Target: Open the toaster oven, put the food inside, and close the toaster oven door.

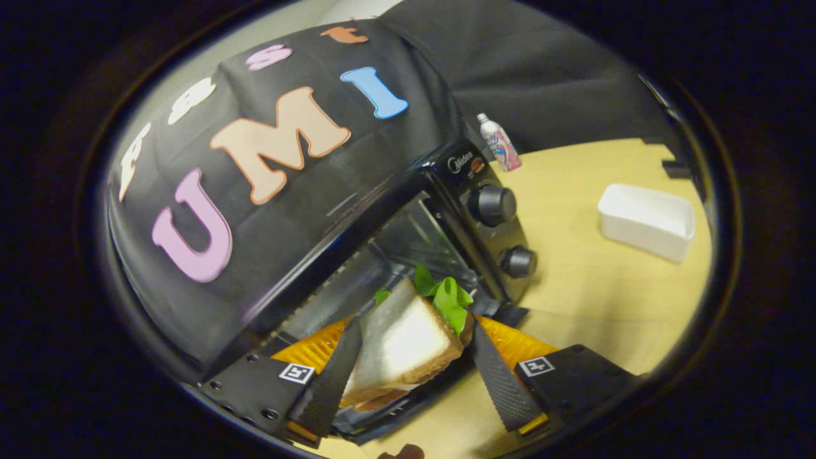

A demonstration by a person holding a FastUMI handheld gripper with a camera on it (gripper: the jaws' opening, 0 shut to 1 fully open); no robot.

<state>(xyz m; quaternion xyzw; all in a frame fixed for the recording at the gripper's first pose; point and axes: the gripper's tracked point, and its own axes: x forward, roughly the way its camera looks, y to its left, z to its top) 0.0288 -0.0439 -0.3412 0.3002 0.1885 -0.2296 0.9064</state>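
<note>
While the gripper point(411, 363) clamps a sandwich point(408, 341) between its two fingers, both pads pressing on the bread's sides, the whole view is tilted. The sandwich is a triangular wedge of white bread with a brown crust, and green lettuce point(449, 299) sticks out of its far end at about one o'clock from the fingertips. Just beyond it stands the toaster oven point(446, 210), black, with its door open and the shiny metal cavity with a wire rack showing directly past the sandwich at twelve o'clock. Two round black knobs point(497, 205) sit on the oven's control panel, at about one o'clock from the sandwich. A small pink-and-white bottle point(499, 142) stands on the pale wooden table point(593, 287) just beside the oven's far corner. A white rectangular dish point(647, 221) rests on the table well apart from the oven, at about two o'clock from the fingers.
</note>
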